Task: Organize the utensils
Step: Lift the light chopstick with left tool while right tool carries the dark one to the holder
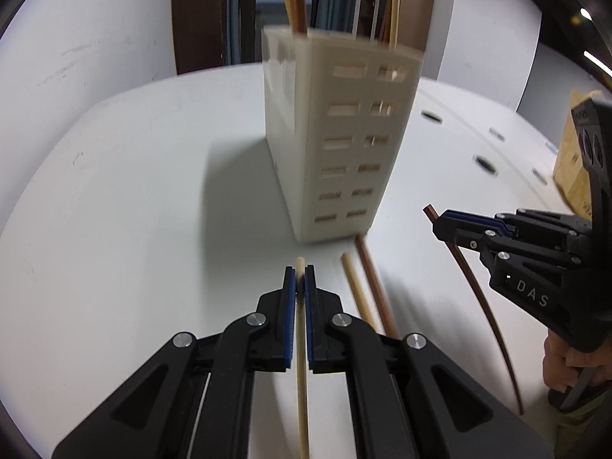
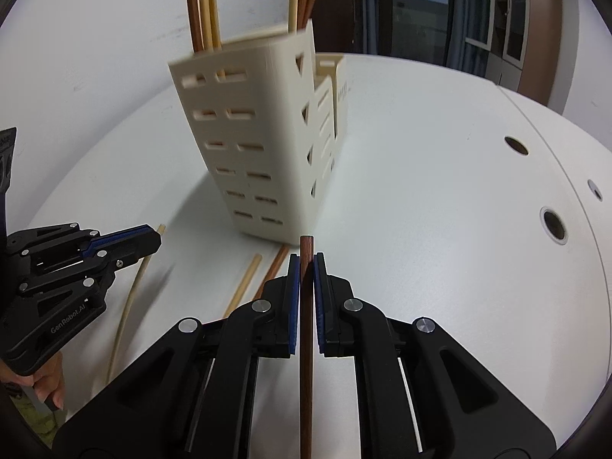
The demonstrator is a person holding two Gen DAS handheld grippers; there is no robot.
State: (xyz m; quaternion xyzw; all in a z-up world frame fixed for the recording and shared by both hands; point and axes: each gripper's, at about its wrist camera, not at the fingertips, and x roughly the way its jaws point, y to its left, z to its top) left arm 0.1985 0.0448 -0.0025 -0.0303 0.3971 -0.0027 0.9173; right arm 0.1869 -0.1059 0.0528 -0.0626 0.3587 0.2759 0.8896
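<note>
A cream slotted utensil holder (image 1: 344, 134) (image 2: 252, 141) stands on the white table, with several pale and brown chopsticks upright in it. My left gripper (image 1: 300, 279) (image 2: 158, 237) is shut on a pale chopstick (image 1: 303, 382) (image 2: 126, 313), lifted off the table in front of the holder. To its right, my right gripper (image 2: 306, 264) (image 1: 436, 225) is shut on a dark brown chopstick (image 2: 306, 363) (image 1: 485, 306), also raised. One pale chopstick (image 1: 357, 294) (image 2: 244, 283) and one brown chopstick (image 1: 376, 287) (image 2: 277, 264) lie side by side on the table between the grippers, near the holder's base.
The white table (image 2: 440, 191) has round cable holes (image 2: 552, 225) along its right side. A cardboard box (image 1: 570, 160) sits at the far right. A person's hand (image 1: 566, 363) grips the right tool's handle. A white wall and dark window frames stand behind.
</note>
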